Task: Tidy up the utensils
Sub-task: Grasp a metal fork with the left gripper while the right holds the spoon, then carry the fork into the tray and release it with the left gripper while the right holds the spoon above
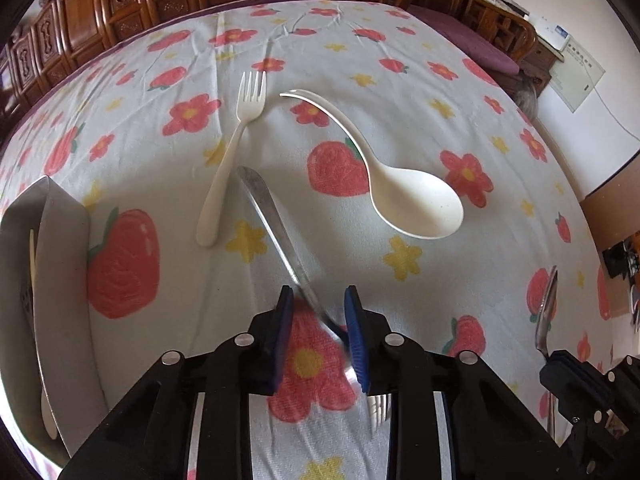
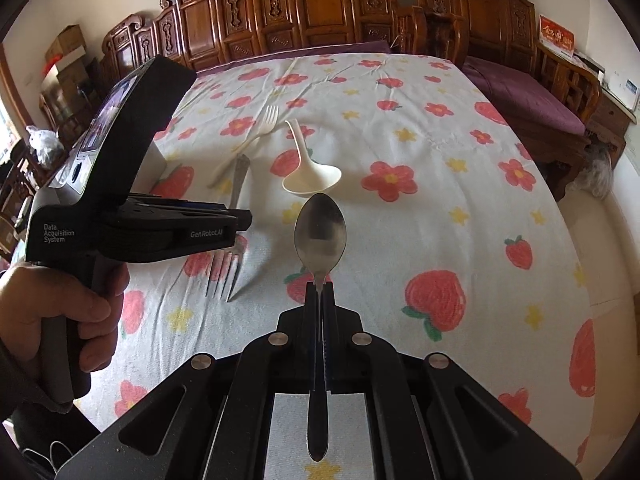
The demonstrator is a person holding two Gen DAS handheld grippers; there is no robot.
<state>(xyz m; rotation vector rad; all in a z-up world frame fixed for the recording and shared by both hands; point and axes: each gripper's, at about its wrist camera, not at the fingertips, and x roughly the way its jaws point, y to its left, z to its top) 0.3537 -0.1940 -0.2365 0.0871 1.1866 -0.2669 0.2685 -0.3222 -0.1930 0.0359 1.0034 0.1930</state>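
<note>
My left gripper (image 1: 318, 300) is open, its blue pads on either side of the neck of a metal fork (image 1: 272, 220) that lies on the flowered cloth; the fork's tines show in the right wrist view (image 2: 224, 272). My right gripper (image 2: 319, 292) is shut on a metal spoon (image 2: 320, 232), bowl pointing forward above the cloth; it also shows in the left wrist view (image 1: 546, 312). A white plastic fork (image 1: 232, 160) and a white plastic spoon (image 1: 400, 192) lie further out on the cloth.
A white box (image 1: 60, 280) with cream utensils inside stands at the left of the left wrist view. The flowered cloth (image 2: 440, 200) covers the surface. Carved wooden furniture (image 2: 320, 8) lines the back. The left hand-held gripper body (image 2: 120, 200) fills the left of the right wrist view.
</note>
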